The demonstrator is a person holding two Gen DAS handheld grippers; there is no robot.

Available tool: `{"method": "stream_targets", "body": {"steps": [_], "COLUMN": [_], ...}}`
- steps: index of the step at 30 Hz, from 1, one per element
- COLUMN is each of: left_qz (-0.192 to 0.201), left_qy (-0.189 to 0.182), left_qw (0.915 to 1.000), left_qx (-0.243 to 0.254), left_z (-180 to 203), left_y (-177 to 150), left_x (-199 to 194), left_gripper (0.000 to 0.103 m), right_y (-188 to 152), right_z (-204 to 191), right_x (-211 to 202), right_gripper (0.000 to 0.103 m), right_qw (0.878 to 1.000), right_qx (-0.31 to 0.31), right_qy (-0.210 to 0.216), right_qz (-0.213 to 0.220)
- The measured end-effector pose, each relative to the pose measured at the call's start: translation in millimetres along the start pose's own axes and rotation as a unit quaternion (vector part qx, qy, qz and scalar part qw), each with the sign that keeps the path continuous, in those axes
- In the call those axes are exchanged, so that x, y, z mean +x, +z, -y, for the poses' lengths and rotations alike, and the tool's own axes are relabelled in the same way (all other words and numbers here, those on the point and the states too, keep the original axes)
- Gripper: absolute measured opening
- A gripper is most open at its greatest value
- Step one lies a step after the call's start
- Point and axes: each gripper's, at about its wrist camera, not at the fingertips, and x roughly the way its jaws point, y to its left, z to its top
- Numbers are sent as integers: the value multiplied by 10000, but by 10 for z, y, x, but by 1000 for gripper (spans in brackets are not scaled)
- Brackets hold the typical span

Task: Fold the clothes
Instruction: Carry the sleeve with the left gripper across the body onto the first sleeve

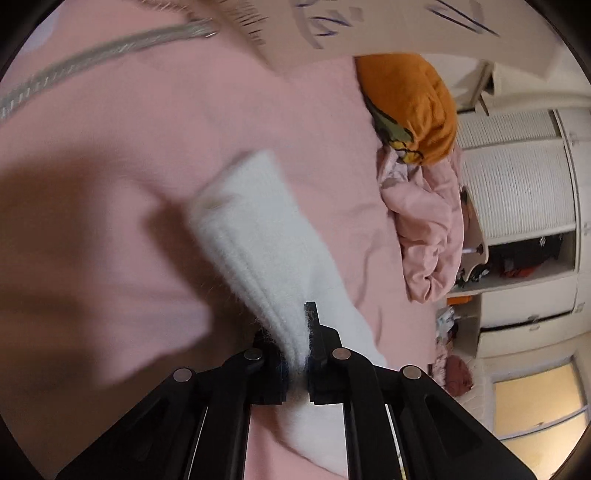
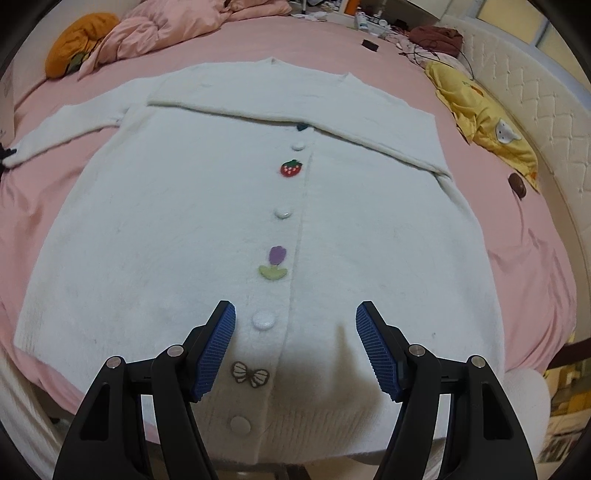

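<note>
Two claws work over one fluffy white button-up cardigan (image 2: 207, 206) that lies flat on a wide bed with a pink sheet (image 2: 524, 258); the cardigan fills most of the right wrist view, with its bottom edge close to the camera and its neck far away; one sleeve is folded across the chest, and the other sleeve (image 2: 62, 129) sticks out to the side over the pink sheet.

Down the front there is a row of round white buttons (image 2: 263, 319); between them sit a small red strawberry patch (image 2: 291, 167), a purple tulip patch (image 2: 274, 263) and a little bow patch (image 2: 250, 373).

The left gripper (image 1: 301, 354) is closed tight on the sleeve's fuzzy white cuff (image 1: 255, 236), and the soft knit is squeezed between its black fingers; the right gripper (image 2: 295, 350) hangs over the bottom part of the cardigan with its blue pads (image 2: 216, 350) wide apart and nothing in them.

At the far edge of the bed there is an orange bundle of cloth (image 2: 75, 40) beside a crumpled pink blanket (image 2: 162, 29); a yellow piece of clothing with a small white cat face (image 2: 484, 122) lies near the padded cream headboard (image 2: 532, 122).
</note>
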Motion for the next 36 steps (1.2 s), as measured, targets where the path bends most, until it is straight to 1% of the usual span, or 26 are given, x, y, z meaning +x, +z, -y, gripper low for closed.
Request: {"method": "stream_targets", "body": {"steps": [4,6,8,10,11,13,15,19,22,24,26,27,29,31,34,36], "left_qz": [-40,-108,-199,-340,-425,-602,-830,-1308,-1687,-1965,-2243,-2402,-2695,-2953,-3308,-3446], "left_qy": [95,98,82,-33,-96,-201,-321,-486,-675,-749,-803,-839,-924,-914,-752,-552], "left_qw": [9978,9942,9885,9818,9771,9667,9538,9235,9007,8812,8586,8457,8243,8053,7735,7476], "left_qx": [651,1069,1500,1870,2085,2478,2869,3573,3946,4234,4539,4691,4893,5059,5354,5650], "left_z": [553,924,1328,1756,1995,2423,2832,3543,3985,4188,4344,4403,4450,4431,4304,4151], "left_y": [-140,-262,-414,-617,-758,-1042,-1410,-2234,-2861,-3296,-3738,-3986,-4385,-4722,-5286,-5643], "left_x": [-38,-33,-19,42,96,211,355,698,963,1108,1242,1313,1421,1509,1670,1751], "left_gripper": [8,8,8,8,8,8,8,8,8,8,8,8,8,8,8,8], "right_y": [-16,-37,-57,-74,-82,-96,-113,-150,-172,-171,-152,-146,-146,-146,-154,-147], "right_z": [76,127,180,249,290,365,438,578,690,783,872,916,1009,1099,1188,1191], "right_x": [4,24,60,107,131,151,166,204,238,266,283,288,323,373,437,440], "right_gripper": [68,68,68,68,68,68,68,68,68,68,68,68,68,68,68,68], "right_qw": [9998,9996,9993,9989,9985,9978,9970,9948,9919,9888,9856,9840,9800,9751,9669,9653], "right_qx": [168,235,296,379,436,523,590,718,881,1049,1211,1284,1482,1698,1980,2019], "right_qy": [97,137,174,238,285,355,419,590,782,951,1068,1115,1225,1357,1564,1612], "right_qz": [88,122,135,139,148,205,291,428,469,480,505,523,503,447,368,381]}}
